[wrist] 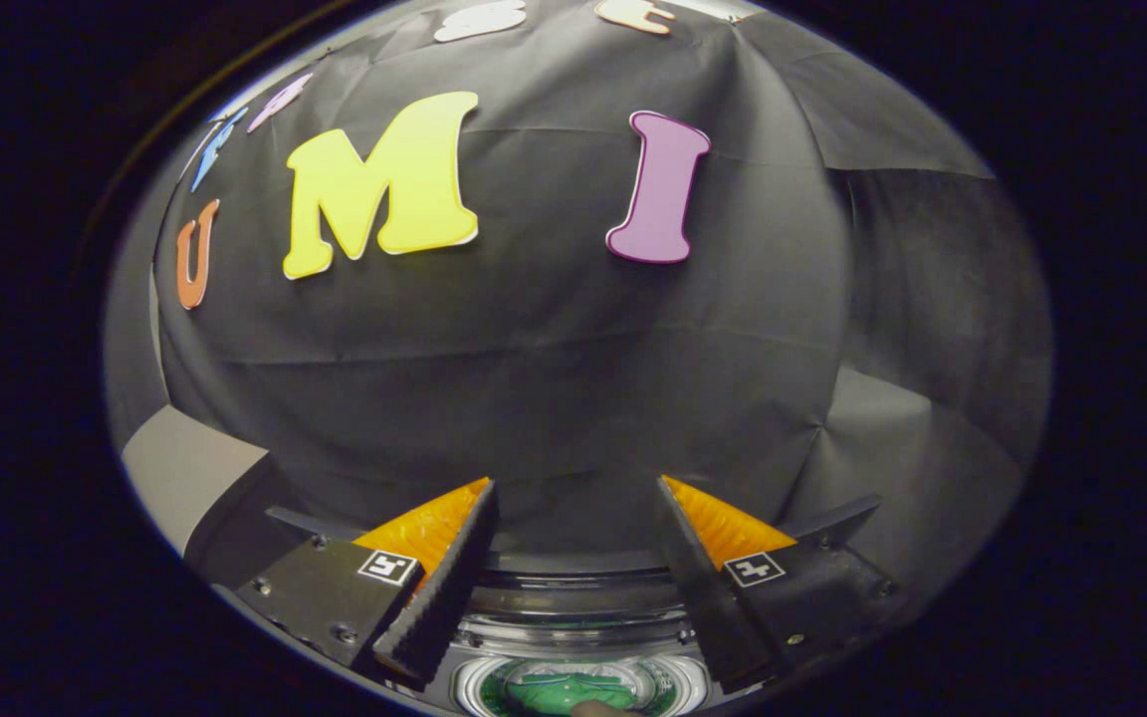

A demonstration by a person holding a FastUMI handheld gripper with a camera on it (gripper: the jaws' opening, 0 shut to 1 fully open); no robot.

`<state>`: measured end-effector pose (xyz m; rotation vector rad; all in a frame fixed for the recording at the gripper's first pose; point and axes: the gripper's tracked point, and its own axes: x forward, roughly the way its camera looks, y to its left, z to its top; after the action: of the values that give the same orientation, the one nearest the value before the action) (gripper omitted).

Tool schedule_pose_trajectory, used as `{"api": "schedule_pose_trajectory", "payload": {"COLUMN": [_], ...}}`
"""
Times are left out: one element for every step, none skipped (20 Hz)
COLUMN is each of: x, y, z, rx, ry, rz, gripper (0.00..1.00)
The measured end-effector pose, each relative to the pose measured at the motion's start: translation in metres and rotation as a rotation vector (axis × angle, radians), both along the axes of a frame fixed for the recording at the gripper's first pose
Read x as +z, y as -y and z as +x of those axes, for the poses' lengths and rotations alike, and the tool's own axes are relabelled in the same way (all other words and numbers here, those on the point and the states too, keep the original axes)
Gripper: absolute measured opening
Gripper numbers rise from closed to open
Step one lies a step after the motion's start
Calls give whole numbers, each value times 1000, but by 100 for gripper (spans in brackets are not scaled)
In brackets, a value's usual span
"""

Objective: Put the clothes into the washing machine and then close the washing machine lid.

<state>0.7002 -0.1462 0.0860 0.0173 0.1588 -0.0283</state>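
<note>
My gripper (575, 498) is held high, pointing at the booth's wall, and stands open with nothing between its fingers. Below and between the fingers I see the top of the washing machine (573, 607) with its round drum opening (479, 687). A green garment (564, 692) lies inside the drum. The lid is raised; a dark transparent edge of it (573, 578) runs across just beyond the opening. A small part of a hand or finger (601, 708) shows at the near rim of the drum.
The black cloth wall (554, 378) stands close behind the machine. A grey panel (185, 473) sits to the left of the fingers, and more grey cloth (912, 468) hangs to the right.
</note>
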Motion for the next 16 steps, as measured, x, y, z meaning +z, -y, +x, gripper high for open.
{"api": "schedule_pose_trajectory", "payload": {"x": [1,-1,-2,-5,-6,-8,-9,-10,-12,-12,-13,-15,-16,-19,-21,-24], "y": [0,0,-1,0,0,1,1,0,0,0,0,-1,-1,-1,-1,0], "z": [-2,-7,-11,-18,-24,-30,-35,-39,-43,-48,-49,-50,-54,-60,-66,-70], "rx": [2,2,1,-2,-4,-5,-4,-2,-1,-3,-4,-7,-9,-10,-9,-9], "ry": [7,14,17,20,25,32,40,49,55,62,69,76,84,93,100,104], "rz": [0,3,4,2,0,0,-2,-3,-3,-3,-4,-4,-3,-6,-9,-10], "gripper": [97,97,97,97,97,97,97,97,97,97,97,97,97,97,97,97]}}
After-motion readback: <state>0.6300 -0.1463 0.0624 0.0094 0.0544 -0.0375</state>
